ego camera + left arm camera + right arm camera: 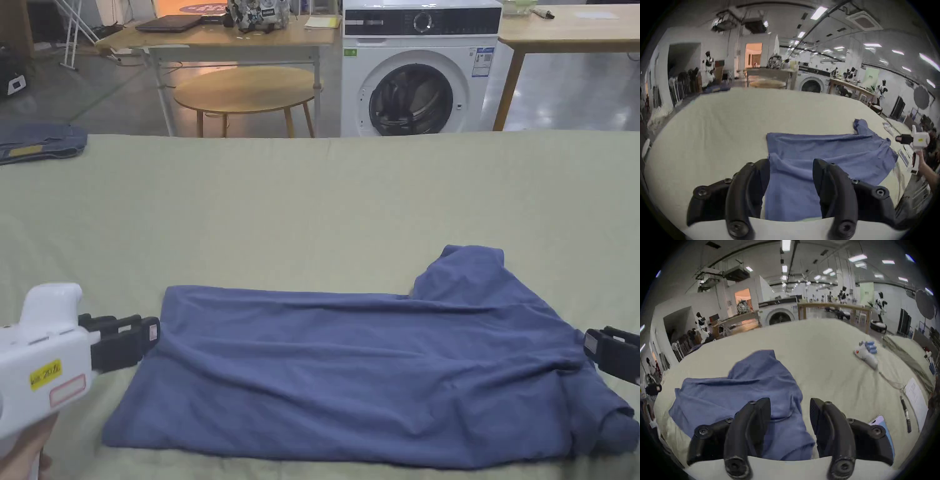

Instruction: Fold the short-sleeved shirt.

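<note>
Head view cuts off the right tool (594, 350) at the frame's edge, leaving just its black tip beside the shirt (362, 375). One blue shirt lies on the pale green surface (312, 200), long axis left to right, one sleeve (469, 269) pointing away toward the washing machine (420, 69). The left tool (147, 331) sits at the shirt's left end. Both tools' jaws stand wide apart, holding nothing.
</note>
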The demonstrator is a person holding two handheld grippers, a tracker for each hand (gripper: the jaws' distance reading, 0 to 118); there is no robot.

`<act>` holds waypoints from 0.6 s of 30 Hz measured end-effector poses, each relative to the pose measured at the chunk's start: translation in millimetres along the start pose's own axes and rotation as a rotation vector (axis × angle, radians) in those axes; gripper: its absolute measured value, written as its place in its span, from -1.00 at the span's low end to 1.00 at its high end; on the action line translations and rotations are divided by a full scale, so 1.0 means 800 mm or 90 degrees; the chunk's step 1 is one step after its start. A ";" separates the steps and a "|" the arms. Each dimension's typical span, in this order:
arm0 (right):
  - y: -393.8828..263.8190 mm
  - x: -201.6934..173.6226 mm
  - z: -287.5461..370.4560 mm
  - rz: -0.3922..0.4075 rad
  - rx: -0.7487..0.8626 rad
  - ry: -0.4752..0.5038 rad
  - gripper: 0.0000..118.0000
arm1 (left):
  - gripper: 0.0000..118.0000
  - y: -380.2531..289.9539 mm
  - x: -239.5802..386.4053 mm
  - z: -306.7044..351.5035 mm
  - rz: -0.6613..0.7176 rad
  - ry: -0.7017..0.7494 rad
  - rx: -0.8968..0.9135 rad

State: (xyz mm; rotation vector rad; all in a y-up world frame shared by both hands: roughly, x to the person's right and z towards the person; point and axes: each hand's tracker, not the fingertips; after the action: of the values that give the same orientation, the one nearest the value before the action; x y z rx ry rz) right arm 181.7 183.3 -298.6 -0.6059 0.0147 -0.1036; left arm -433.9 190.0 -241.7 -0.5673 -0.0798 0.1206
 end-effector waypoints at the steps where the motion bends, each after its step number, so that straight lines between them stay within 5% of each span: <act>1: -0.005 -0.007 0.018 0.013 0.027 0.003 -0.11 | -0.08 0.002 0.027 0.024 -0.008 -0.001 0.016; 4: -0.019 -0.029 0.057 0.052 0.052 0.035 -0.37 | -0.27 -0.021 0.062 0.065 0.001 -0.041 0.063; 7: -0.042 -0.052 0.090 0.056 0.059 0.053 -1.00 | -1.00 -0.039 0.087 0.098 0.019 -0.047 0.072; 9: -0.060 -0.059 0.096 0.046 0.047 0.099 -1.00 | -1.00 -0.052 0.086 0.109 0.033 -0.042 0.069; 18: -0.093 -0.079 0.124 0.034 0.036 0.122 -1.00 | -1.00 -0.094 0.054 0.133 0.084 -0.005 0.039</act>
State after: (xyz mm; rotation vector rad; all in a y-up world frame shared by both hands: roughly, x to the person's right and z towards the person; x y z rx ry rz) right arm 116.5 185.2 -175.2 -0.5373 0.2133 -0.1093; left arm -395.8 189.4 -109.3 -0.5103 -0.0453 0.2527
